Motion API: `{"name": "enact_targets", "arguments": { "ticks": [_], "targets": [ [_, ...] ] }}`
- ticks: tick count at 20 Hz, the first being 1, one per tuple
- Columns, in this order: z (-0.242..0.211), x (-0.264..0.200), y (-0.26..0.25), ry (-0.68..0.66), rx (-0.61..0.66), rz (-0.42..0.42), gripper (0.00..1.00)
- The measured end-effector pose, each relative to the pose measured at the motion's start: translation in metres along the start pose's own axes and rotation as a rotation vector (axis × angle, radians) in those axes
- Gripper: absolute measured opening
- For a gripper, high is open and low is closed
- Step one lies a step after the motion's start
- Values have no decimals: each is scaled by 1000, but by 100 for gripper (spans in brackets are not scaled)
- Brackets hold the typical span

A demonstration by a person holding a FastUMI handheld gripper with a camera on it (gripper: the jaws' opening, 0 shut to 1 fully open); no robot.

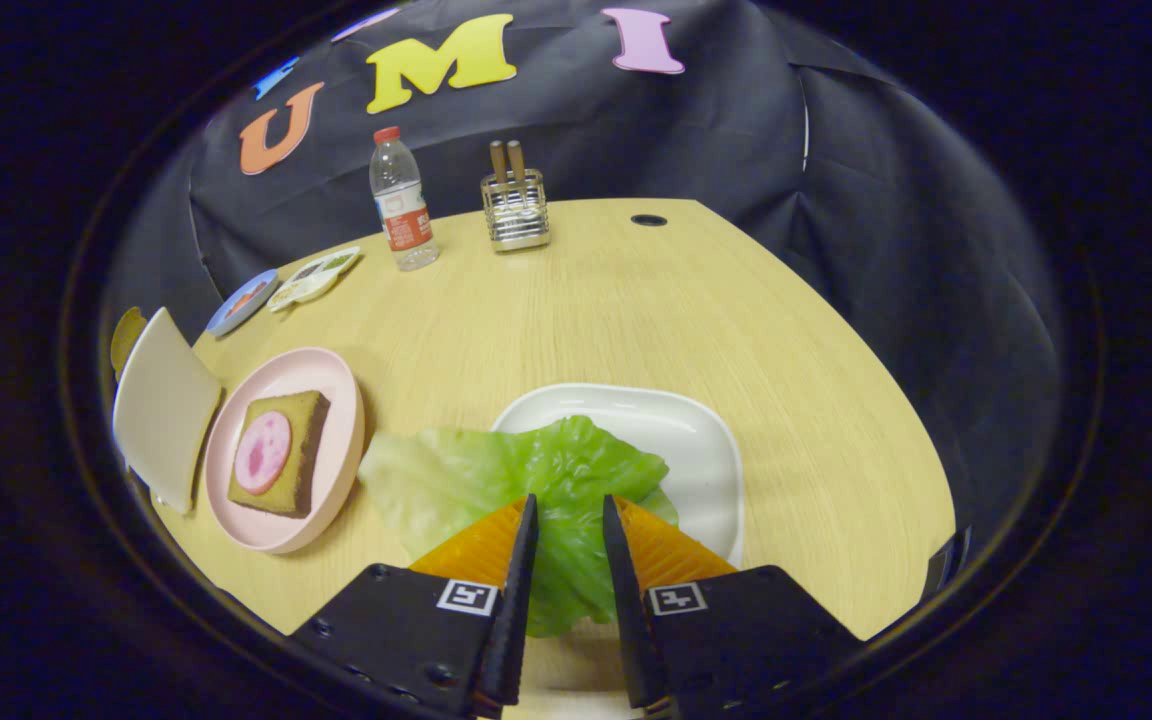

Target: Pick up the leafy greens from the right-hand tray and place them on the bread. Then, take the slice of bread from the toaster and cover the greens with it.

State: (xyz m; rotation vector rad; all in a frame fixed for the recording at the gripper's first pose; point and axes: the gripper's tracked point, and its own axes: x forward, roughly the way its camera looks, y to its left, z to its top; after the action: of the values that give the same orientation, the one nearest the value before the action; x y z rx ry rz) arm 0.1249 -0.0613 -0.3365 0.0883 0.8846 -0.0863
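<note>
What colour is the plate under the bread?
Pale pink plate, seen in the gripper view; the tongs grip the leafy greens.

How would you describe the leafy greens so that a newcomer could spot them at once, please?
On the wooden table, find the white tray just ahead of the tongs. The leafy greens spill over its edge between the fingers: the only crinkled green leaf.
</note>
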Motion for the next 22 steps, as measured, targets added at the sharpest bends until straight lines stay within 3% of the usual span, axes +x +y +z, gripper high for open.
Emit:
{"name": "enact_targets", "arguments": {
  "ticks": [1, 3, 5, 12, 15, 21, 22],
  "targets": [
    [-1, 0, 4, -3, -8, 26, 41],
    [2, 2, 8, -14, -21, 43, 26],
    [2, 2, 5, -2, -51, 2, 1],
    [32, -43, 23, -84, -40, 62, 1],
    [29, -30, 14, -68, -76, 29, 0],
    [6, -8, 1, 10, -57, -12, 99],
    [0, -4, 1, 38, -38, -8, 99]
  ]
}}
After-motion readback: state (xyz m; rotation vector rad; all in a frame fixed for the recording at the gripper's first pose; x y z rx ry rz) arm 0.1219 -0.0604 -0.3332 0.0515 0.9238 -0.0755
